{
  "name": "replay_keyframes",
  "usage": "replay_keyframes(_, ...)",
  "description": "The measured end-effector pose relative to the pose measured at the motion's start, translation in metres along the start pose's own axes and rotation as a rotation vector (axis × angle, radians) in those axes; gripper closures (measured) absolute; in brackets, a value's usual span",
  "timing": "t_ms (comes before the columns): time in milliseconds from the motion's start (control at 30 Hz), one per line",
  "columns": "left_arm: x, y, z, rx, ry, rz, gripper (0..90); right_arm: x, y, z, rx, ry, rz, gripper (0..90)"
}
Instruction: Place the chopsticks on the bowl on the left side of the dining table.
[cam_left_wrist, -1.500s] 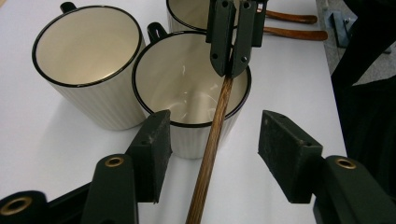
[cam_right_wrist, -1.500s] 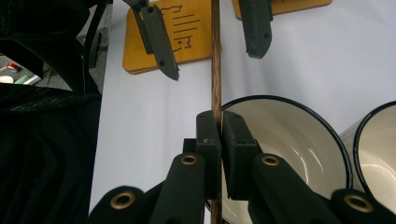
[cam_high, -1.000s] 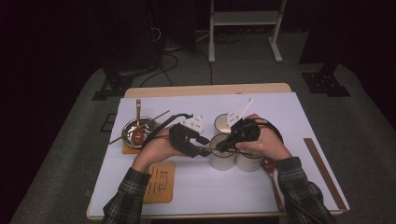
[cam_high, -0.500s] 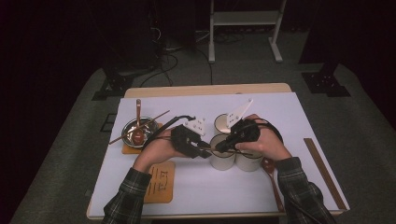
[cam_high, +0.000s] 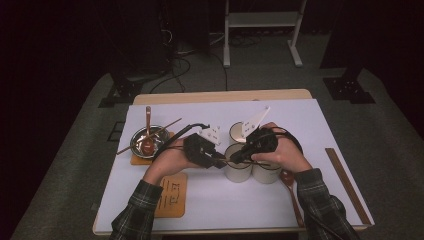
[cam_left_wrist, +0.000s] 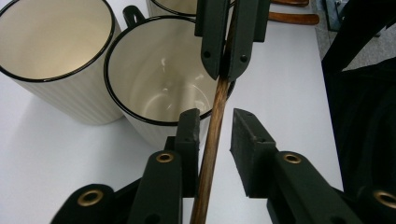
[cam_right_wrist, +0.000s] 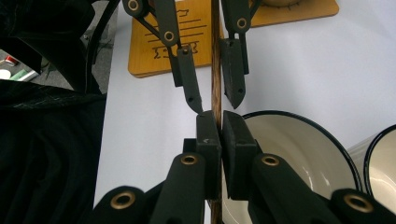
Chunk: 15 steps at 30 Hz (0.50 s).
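Chopstick handoff over the mugs

High view: both grippers meet above front-left mug (cam_high: 237, 167), at 3 o'clock from bowl (cam_high: 146, 141). Left gripper view: left gripper (cam_left_wrist: 212, 135) has been closing around chopstick (cam_left_wrist: 214, 135), right pad still clear. Right gripper view: right gripper (cam_right_wrist: 216, 135) is clamped on it, steadying the transfer.

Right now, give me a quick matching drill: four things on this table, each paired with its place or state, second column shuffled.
Column one:
1. right tool
2. left tool
3. metal bowl
4. wooden coaster with markings

Column two:
A. on the far left coaster, red spoon inside
B. shut on the wooden stick over the mug
C. bare, near the table's front edge
D. jaws have just been closing around the stick, gap left on one side

Pairs: 1-B, 2-D, 3-A, 4-C
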<state>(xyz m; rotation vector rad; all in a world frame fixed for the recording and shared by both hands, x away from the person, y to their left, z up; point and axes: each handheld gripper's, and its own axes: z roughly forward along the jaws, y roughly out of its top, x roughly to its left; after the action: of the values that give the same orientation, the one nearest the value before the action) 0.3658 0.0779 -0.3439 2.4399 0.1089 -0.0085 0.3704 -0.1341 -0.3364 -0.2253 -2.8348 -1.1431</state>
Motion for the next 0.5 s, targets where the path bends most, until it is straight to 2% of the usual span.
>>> replay_keyframes(333,0.0018,-0.0007,0.0000,0.004,-0.004,-0.009,79.1,0.0006,0.0008,0.0003,-0.004,0.000,-0.002,85.5)
replay_keyframes(500,0.0020,-0.0005,0.0007,0.008,-0.007,0.000,80.4,0.0003,0.0006,0.0000,-0.006,0.001,-0.005,85.5)
